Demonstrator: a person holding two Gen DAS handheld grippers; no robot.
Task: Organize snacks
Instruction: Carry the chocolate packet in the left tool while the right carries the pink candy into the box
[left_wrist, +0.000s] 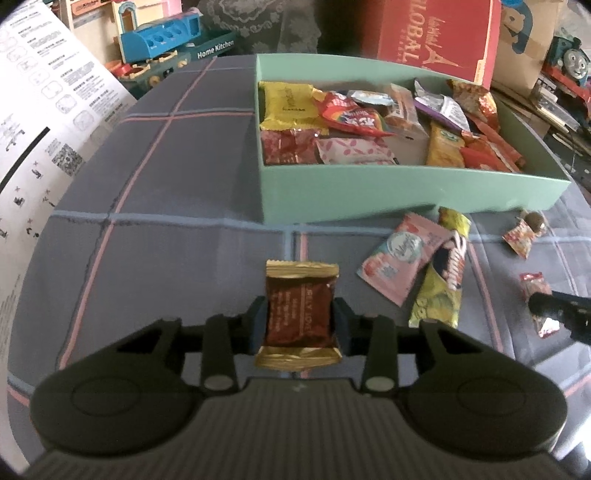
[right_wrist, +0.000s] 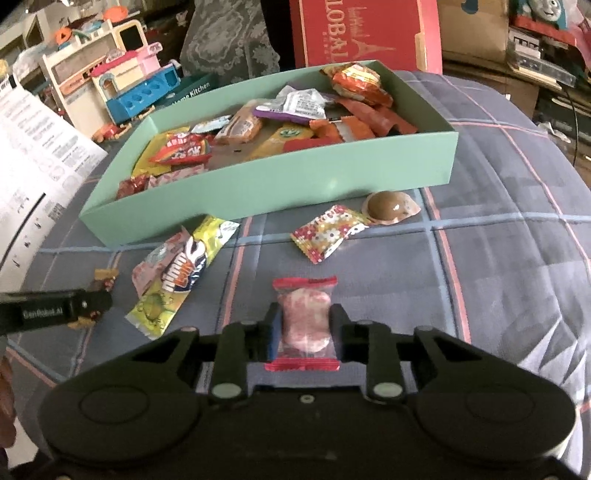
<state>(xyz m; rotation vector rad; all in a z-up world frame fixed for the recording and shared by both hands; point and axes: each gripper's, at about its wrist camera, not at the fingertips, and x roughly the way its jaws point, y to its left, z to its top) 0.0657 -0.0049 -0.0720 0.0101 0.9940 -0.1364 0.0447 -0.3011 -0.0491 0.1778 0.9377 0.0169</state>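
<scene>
The left tongs (left_wrist: 301, 319) pinch a brown, gold-ended foil snack packet (left_wrist: 300, 314); the right tongs (right_wrist: 303, 326) clamp a clear, red-edged pink sweet (right_wrist: 305, 323). Both sit near the mint-green cardboard box (right_wrist: 258, 188) on the checked surface (left_wrist: 166, 206).

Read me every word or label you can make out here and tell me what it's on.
"Home Kitchen": teal toy box.
"GLOBAL": red carton; its smaller print is unreadable.
"GenRobot.AI": left gripper's finger.
"nimm": yellow snack packet.
White printed sheet and brown packet: too blurred.
</scene>
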